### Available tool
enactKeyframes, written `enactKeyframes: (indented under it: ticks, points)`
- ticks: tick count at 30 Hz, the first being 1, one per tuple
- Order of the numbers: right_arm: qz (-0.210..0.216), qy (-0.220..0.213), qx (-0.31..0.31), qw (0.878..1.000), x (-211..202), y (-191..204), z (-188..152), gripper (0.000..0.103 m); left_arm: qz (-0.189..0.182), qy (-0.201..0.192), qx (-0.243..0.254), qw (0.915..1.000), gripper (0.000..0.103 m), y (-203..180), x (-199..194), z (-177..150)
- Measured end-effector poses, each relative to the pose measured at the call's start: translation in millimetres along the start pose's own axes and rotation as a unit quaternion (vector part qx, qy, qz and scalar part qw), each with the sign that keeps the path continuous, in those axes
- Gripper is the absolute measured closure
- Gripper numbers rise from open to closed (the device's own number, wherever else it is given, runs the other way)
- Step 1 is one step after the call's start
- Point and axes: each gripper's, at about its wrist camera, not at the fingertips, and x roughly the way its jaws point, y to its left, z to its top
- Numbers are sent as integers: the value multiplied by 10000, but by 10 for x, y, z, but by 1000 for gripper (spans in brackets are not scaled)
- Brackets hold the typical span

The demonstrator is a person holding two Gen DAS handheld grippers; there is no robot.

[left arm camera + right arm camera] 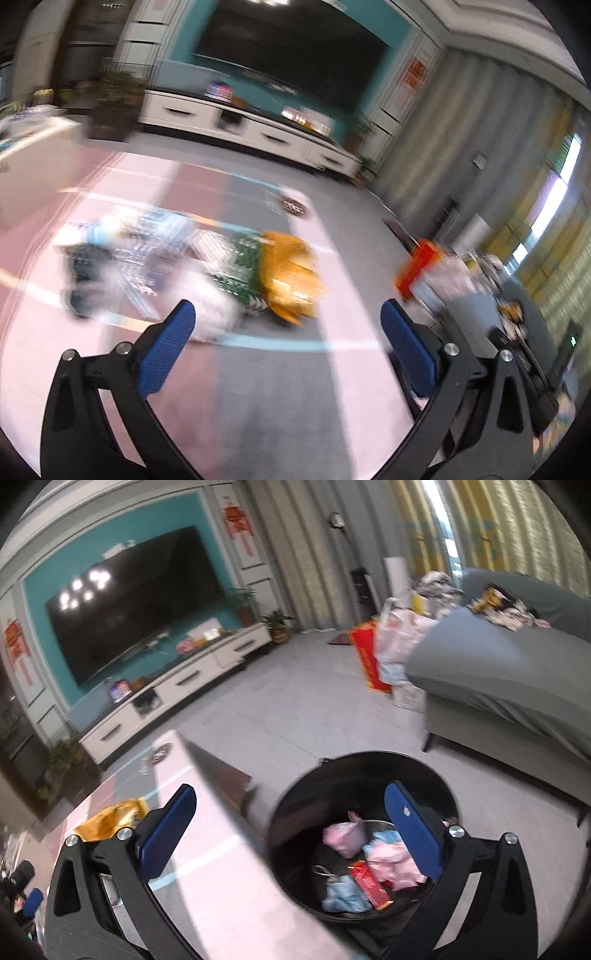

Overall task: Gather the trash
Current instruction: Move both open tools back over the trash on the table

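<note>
Sofa (491,672) beside bin (295,805), wrappers (288,277) on table (280,387)

The left claw (286,317) points downward at a slant, jaws spread wide with nothing between the blue pads, though its view is blurred. The right claw (288,803) is likewise gaping and empty, angled down.

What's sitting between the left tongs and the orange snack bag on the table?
Nothing visible. The left tongs are open and empty, and the orange snack bag lies just beyond them on the table, with crumpled white trash beside it.
</note>
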Motion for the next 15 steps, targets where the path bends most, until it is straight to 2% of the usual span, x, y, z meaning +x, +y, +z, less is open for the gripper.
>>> enactKeyframes:
  ticks: [3, 7, 11, 15]
  points:
    - [309, -18, -203, 9993, -20, 219, -32, 3, 459, -251, -112, 9986, 3, 399, -208, 110]
    - [610, 56, -676, 9958, 12, 646, -150, 3, 1171, -478, -216, 9917, 3, 924, -365, 123]
    - [766, 32, -1316, 9883, 36, 1131, -373, 3, 1426, -411, -293, 9885, 3, 1337, -340, 42]
    - [1176, 139, -1661, 9790, 77, 1487, -612, 3, 1559, -320, -484, 9861, 3, 1590, -266, -4]
